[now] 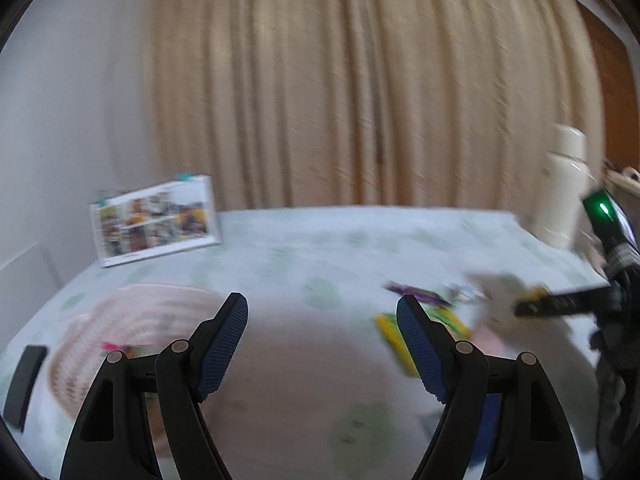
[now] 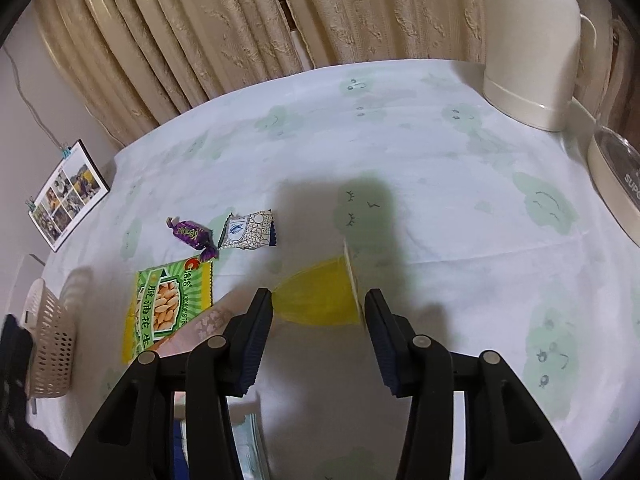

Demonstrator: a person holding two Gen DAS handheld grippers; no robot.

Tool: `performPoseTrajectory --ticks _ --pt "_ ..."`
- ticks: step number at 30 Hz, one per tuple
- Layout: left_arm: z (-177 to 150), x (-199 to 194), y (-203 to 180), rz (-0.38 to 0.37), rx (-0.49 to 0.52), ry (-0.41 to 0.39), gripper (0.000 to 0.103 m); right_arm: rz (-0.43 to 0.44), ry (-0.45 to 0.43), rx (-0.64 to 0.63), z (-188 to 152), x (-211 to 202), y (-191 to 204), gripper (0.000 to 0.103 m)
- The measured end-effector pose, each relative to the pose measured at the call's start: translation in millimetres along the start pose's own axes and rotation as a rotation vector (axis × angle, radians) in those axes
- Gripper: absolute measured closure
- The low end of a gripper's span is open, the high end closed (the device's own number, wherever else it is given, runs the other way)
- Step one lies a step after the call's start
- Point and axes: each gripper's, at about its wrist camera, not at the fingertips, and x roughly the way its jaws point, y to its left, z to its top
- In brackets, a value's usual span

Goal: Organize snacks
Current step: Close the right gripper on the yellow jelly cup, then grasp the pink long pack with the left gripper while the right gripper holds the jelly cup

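Right gripper (image 2: 319,306) — fingers spread, straddling a yellow translucent jelly cup (image 2: 320,296) that lies on its side on the table with the pale green-patterned cloth (image 2: 420,152); contact with the pads cannot be told. At 10 o'clock of the cup lie a green peanut packet (image 2: 170,300), a purple twist-wrapped candy (image 2: 192,236) and a white patterned sachet (image 2: 250,230), the last two touching. A pink perforated plastic basket (image 2: 52,356) stands at 9 o'clock. Left gripper (image 1: 322,340) — released, empty, above the cloth; that view is motion-blurred.

Home; curtains (image 2: 224,28), kettle (image 2: 532,40).
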Motion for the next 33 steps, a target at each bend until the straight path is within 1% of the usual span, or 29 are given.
performPoseTrajectory --ticks 2,5,8,11,13,17,20,21,23,24,29,33 --pt "2.7 5.5 -10.5 -0.070 0.015 0.032 0.026 0.010 0.000 0.003 -0.5 -1.4 -2.0 0.059" --pt "6.7 18.4 -24.7 -0.151 0.024 0.086 0.026 0.022 0.003 0.009 -1.4 -2.0 -4.6 0.059" --pt "9.4 29.7 -37.6 -0.204 0.053 0.141 0.026 0.039 0.004 0.021 -1.4 -4.2 -7.6 0.059" --pt "8.1 45.9 -56.3 -0.269 0.114 0.209 0.026 0.057 0.002 0.036 -1.7 -6.9 -10.2 0.059" --pt "3.6 55.7 -66.4 -0.295 0.145 0.250 0.026 0.065 0.001 0.041 -1.9 -8.1 -10.8 0.059" --pt "-2.8 72.2 -83.2 -0.286 0.195 0.296 0.026 0.081 -0.007 0.048 -1.6 -11.2 -12.4 0.059" --pt "-4.8 80.0 -86.4 -0.291 0.204 0.319 0.027 0.088 -0.008 0.054 -1.4 -11.9 -13.6 0.059" --pt "-6.2 83.5 -89.7 -0.288 0.213 0.332 0.028 0.087 -0.007 0.053 -1.4 -12.0 -13.8 0.059" --pt "-9.9 89.1 -94.6 -0.292 0.229 0.361 0.037 0.087 -0.007 0.055 -1.2 -12.2 -14.0 0.059" --pt "-12.1 91.0 -96.6 -0.295 0.237 0.373 0.038 0.088 -0.008 0.054 -1.2 -12.1 -13.9 0.059" --pt "-16.7 90.2 -110.0 -0.297 0.308 0.375 0.041 0.090 -0.010 0.064 -2.1 -12.8 -14.2 0.059" --pt "-18.2 91.6 -120.0 -0.302 0.347 0.377 0.041 0.091 -0.010 0.064 -1.8 -12.6 -14.7 0.059"
